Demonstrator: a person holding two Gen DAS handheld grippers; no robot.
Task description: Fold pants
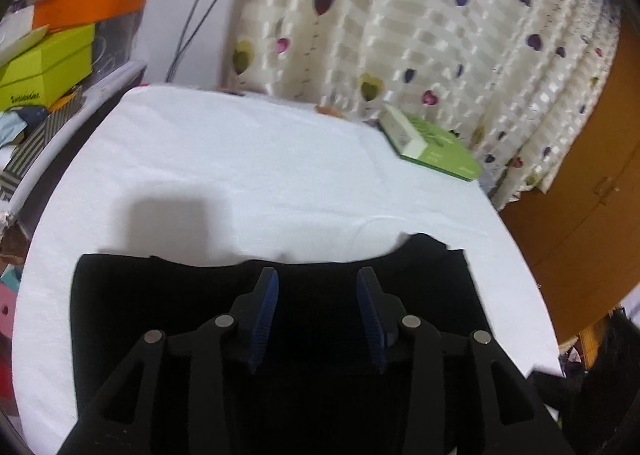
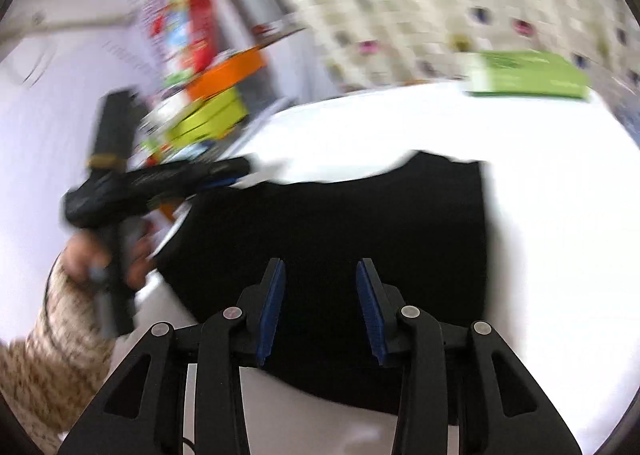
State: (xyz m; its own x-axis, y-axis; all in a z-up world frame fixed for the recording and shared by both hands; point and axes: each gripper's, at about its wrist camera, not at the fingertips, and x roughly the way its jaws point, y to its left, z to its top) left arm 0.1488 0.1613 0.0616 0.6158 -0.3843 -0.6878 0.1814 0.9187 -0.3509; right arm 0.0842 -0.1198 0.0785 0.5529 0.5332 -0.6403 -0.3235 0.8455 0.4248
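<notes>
The black pants (image 1: pixel 160 303) lie folded flat in a rough rectangle on the white table cover (image 1: pixel 248 159). My left gripper (image 1: pixel 318 279) is open and empty, hovering over the near part of the pants. In the right wrist view the pants (image 2: pixel 360 215) fill the middle, and my right gripper (image 2: pixel 320 269) is open and empty above them. The left gripper (image 2: pixel 236 171) also shows there, held by a hand at the left, above the pants' left edge. The right view is motion-blurred.
A green and white box (image 1: pixel 432 143) lies at the table's far right. A heart-patterned curtain (image 1: pixel 420 27) hangs behind. Stacked orange and lime boxes (image 1: pixel 52 55) crowd the left. A brown wooden cabinet (image 1: pixel 580 207) stands at the right.
</notes>
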